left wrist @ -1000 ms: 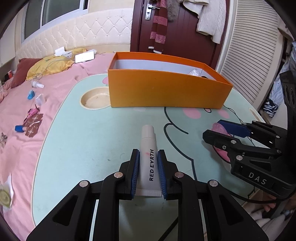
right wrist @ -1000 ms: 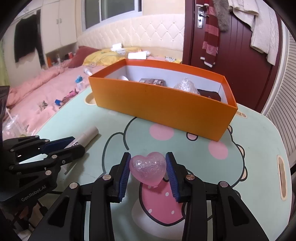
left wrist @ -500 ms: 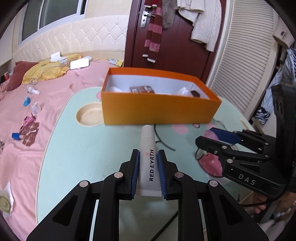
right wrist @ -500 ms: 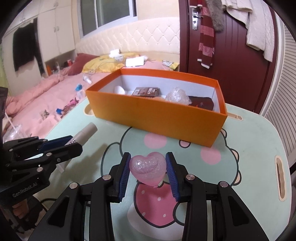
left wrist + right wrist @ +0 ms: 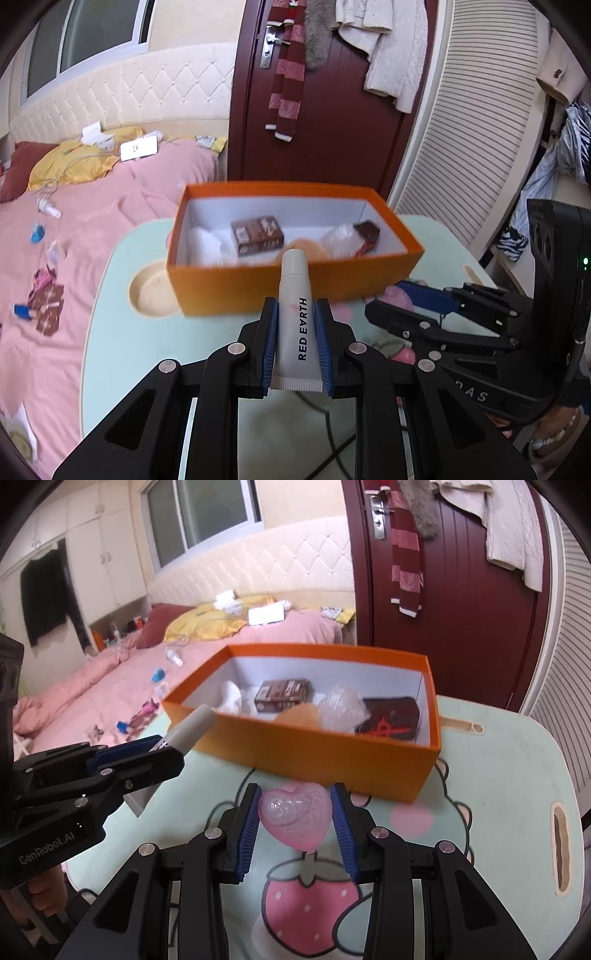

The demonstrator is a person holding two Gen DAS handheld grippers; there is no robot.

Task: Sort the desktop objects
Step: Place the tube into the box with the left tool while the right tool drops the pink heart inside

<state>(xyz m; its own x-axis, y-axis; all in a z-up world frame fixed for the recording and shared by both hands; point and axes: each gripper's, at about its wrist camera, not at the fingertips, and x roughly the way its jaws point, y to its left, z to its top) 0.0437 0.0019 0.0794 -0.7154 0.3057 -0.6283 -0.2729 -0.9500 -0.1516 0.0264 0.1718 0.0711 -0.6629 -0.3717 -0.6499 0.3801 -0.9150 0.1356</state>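
Pink bed (image 5: 92, 221): lay at nine o'clock, strewn with small items too blurred to identify. Yellow pillow (image 5: 70, 166): at ten o'clock on the bed, a white flat item (image 5: 139, 148), possibly a phone, beside it. Dark red door (image 5: 325, 110): stood at twelve o'clock, a striped scarf (image 5: 286, 70) and cream sweater (image 5: 391, 48) hanging on it. Louvred panel (image 5: 469, 140): at two o'clock. Black garment (image 5: 46, 598): hung at ten o'clock in the right wrist view, against white cupboards (image 5: 96, 561).

Left tongs (image 5: 295, 338) clamped, raised; right tongs (image 5: 294, 821) clamped (level, alongside left).
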